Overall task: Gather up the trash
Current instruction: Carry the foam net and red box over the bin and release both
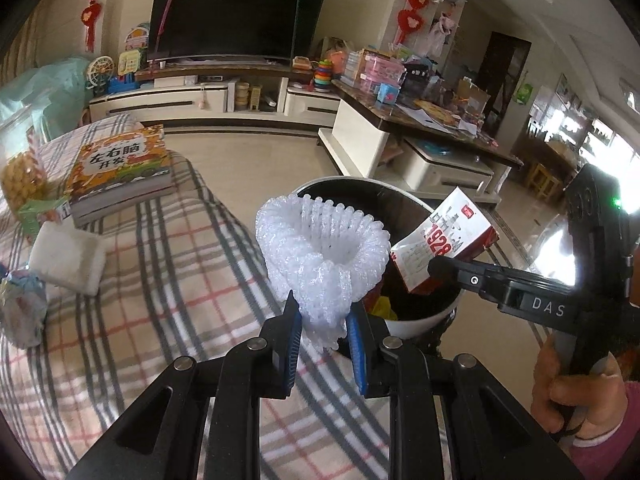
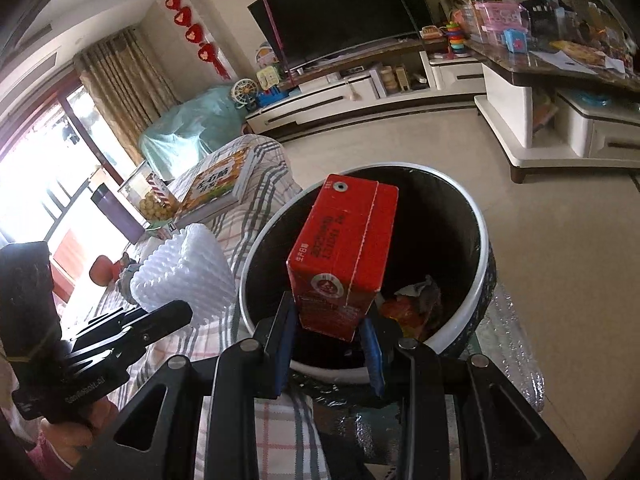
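Each hand-held gripper (image 1: 320, 330) is built of black frames with silver screws. Blue pads (image 1: 295, 330) are fitted inside. "DAS" is printed on one.

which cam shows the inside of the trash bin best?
Right wrist view. It looks down into the trash bin, showing the dark liner and crumpled trash at the bottom, past the red carton in the right gripper. In the left wrist view, the foam fruit net and carton hide most of the bin.
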The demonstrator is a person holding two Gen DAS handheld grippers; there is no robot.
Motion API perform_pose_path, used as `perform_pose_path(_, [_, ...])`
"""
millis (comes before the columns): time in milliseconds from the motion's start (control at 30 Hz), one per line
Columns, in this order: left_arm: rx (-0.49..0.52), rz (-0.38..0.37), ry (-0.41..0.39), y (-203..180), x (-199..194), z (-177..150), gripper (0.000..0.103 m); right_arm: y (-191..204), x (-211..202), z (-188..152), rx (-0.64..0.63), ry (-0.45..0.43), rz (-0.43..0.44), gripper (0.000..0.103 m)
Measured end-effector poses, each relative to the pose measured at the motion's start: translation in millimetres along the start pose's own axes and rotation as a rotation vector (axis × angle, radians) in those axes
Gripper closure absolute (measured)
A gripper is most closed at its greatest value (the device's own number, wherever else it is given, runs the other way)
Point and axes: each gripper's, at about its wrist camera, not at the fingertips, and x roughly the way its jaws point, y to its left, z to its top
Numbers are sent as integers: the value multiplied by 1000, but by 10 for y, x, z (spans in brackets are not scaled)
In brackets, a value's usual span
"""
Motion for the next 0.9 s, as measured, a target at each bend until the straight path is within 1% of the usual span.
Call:
perform_pose_path(200, [-5, -10, 19, -98, 136, 68, 82, -110, 27, 41, 39, 8, -4, 72])
perform_pose_path(300, [-12, -20, 29, -115, 188, 115, 82, -136, 26, 63, 41, 10, -7, 72])
perform_pose_path(500, [8, -20, 34, -196, 316, 199, 81, -167, 50, 113, 49, 12, -11, 72])
perform_pose_path(600, [-7, -32, 44, -198, 406, 245, 80, -167, 74, 141, 46, 20, -14, 72])
perform_pose_path(733, [-23, -33, 52, -200, 481, 283, 76, -200, 111, 175, 45, 32, -21, 72])
perform_pose_path(767, [-21, -29, 56, -207, 491, 280, 74, -216, 114, 183, 48, 33, -23, 71])
perform_pose_path(800, [-23, -27, 59, -212, 500, 284, 67, -226, 115, 185, 50, 33, -26, 70])
perform_pose_path(833, [-27, -23, 59, -212, 499, 283, 58, -238, 115, 191, 54, 35, -27, 69])
perform_pose_path(900, [-42, -14, 56, -200, 487, 277, 49, -222, 116, 196, 53, 38, -25, 68])
